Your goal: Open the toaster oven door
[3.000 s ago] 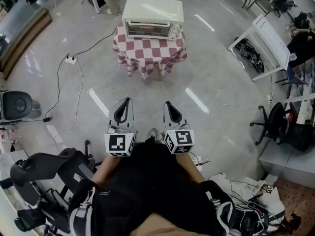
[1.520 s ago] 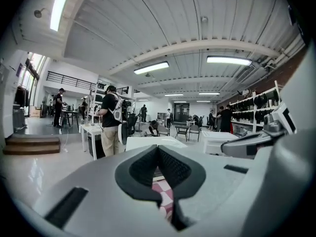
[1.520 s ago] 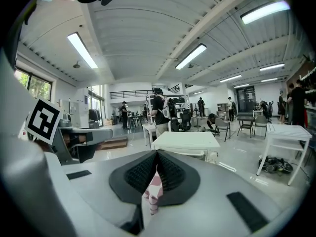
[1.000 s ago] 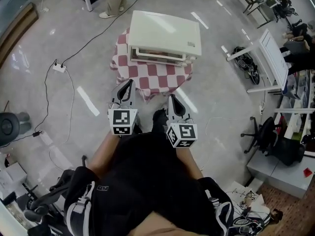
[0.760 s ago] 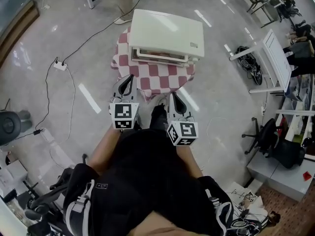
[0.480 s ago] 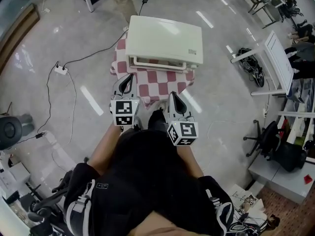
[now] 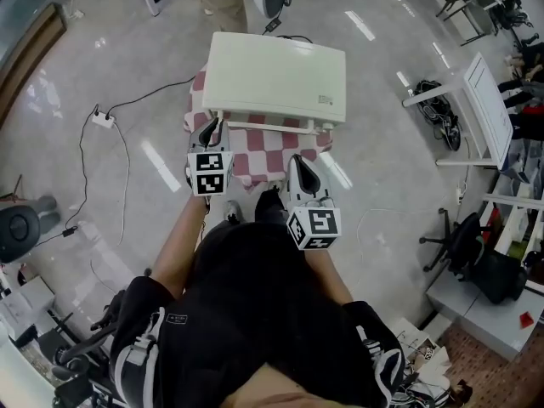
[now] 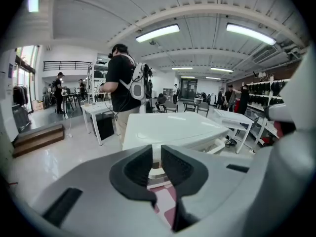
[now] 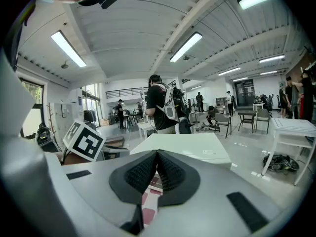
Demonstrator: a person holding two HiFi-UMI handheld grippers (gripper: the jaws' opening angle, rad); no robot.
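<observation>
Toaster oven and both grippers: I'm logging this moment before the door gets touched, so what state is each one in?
Toaster oven: door looks shut, handle up at the top front edge.
Left gripper: fingers slightly apart, have just been opening, nothing gripped between them.
Right gripper: fingers shut, empty.

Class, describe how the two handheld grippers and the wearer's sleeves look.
The left gripper and right gripper: light grey shells, black pads, a white cube with black square markers on each. Black top, forearms bare. The left's jaws have just been opening, empty.
</observation>
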